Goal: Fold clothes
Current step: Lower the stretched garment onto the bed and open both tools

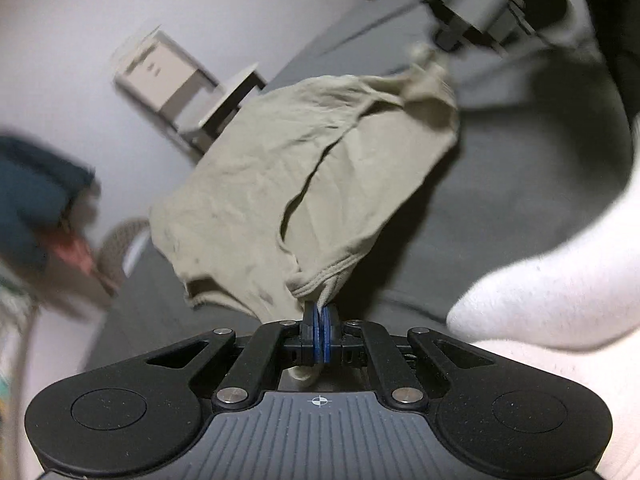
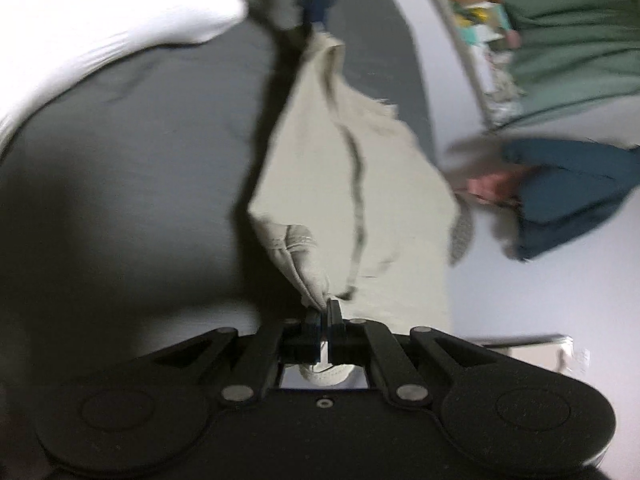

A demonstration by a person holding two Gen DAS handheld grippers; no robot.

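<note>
Left wrist view shows the left gripper (image 1: 321,314) clamped on the ribbed hem of a beige garment (image 1: 296,176), which hangs stretched above a grey bed (image 1: 520,208) toward the right gripper (image 1: 448,40). Right wrist view shows the right gripper (image 2: 325,310) pinching another hem of the garment (image 2: 352,184), beside a white pillow (image 2: 100,12).

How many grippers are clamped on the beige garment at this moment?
2. The left gripper pinches the ribbed edge of the beige garment at its near corner; the right gripper pinches the opposite end. The garment hangs stretched between them above the grey surface.
</note>
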